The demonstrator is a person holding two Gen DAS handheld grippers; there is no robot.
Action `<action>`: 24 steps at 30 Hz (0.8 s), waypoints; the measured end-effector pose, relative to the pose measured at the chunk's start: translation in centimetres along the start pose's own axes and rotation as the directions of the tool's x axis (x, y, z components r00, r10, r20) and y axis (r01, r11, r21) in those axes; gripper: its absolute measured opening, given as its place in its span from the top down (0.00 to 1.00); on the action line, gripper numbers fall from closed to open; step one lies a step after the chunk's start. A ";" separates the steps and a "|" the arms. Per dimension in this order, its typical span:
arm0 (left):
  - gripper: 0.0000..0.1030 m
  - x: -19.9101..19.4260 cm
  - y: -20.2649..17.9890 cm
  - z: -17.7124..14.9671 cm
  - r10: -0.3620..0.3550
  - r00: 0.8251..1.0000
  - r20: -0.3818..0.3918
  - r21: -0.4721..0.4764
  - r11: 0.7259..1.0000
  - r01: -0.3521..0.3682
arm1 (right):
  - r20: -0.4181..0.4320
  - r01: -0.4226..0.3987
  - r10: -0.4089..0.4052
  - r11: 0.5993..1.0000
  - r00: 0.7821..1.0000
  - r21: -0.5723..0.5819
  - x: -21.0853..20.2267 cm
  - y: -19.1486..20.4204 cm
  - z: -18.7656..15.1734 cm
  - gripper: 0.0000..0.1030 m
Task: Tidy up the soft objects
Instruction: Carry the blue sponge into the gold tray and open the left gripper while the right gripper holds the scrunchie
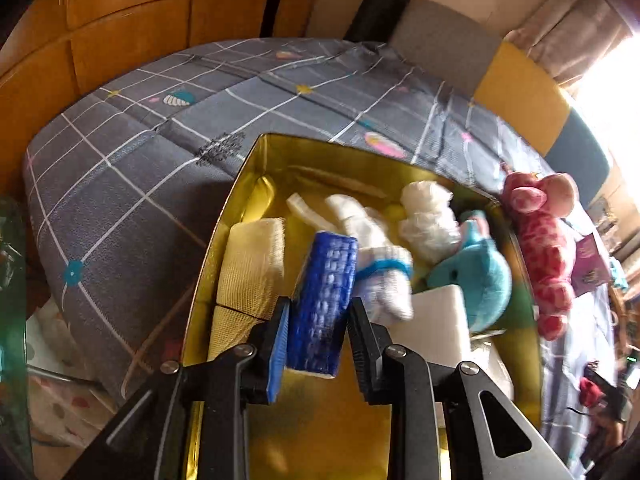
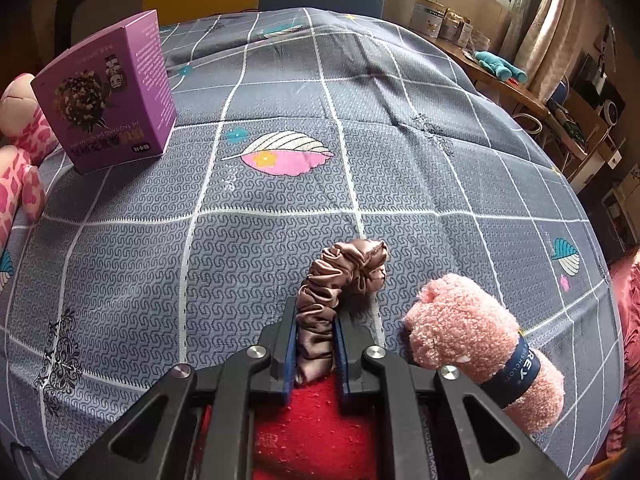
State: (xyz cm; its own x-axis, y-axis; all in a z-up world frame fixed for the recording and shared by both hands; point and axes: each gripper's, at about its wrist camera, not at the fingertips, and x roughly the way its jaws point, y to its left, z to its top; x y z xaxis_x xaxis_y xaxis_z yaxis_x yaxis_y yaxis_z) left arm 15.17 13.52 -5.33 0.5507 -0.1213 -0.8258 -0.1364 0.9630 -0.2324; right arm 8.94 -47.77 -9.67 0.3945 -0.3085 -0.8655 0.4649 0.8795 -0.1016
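In the left wrist view my left gripper is over a gold box on the bed, with a blue knitted roll between its jaws; a gap shows beside the right finger. The box holds a cream mesh cloth, white socks, a white puff, a teal plush and a white block. In the right wrist view my right gripper is shut on a brown satin scrunchie just above the bed. A rolled pink towel lies to its right.
A pink spotted plush lies right of the box, also at the left edge of the right wrist view. A purple carton stands on the grey checked bedspread. A red cloth lies under the right gripper. A desk stands at the far right.
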 end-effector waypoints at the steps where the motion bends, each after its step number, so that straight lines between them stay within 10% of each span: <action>1: 0.67 0.4 -0.2 0.0 -0.006 1.000 -0.007 0.010 1.000 0.006 | 0.000 0.001 -0.001 1.000 1.000 -0.001 0.0 0.0 0.0 0.86; 13: 0.44 -5.1 -2.3 -2.1 0.117 0.973 0.197 0.132 0.981 -0.145 | 0.002 0.006 -0.006 1.000 1.000 0.000 -0.2 0.2 0.2 0.86; 24: 0.38 -8.9 -5.2 -5.3 0.065 0.967 0.247 0.231 0.965 -0.123 | 0.007 0.009 -0.009 1.000 1.000 -0.002 -0.3 0.1 0.1 0.87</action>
State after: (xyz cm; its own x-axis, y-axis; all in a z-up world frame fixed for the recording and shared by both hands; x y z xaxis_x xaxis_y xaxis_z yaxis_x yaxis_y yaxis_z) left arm 6.61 8.30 0.50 0.7268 0.0042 -0.6868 -0.0097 0.9999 -0.0041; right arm 8.96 -47.66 -9.38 0.3961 -0.3186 -0.8612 0.4663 0.8777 -0.1102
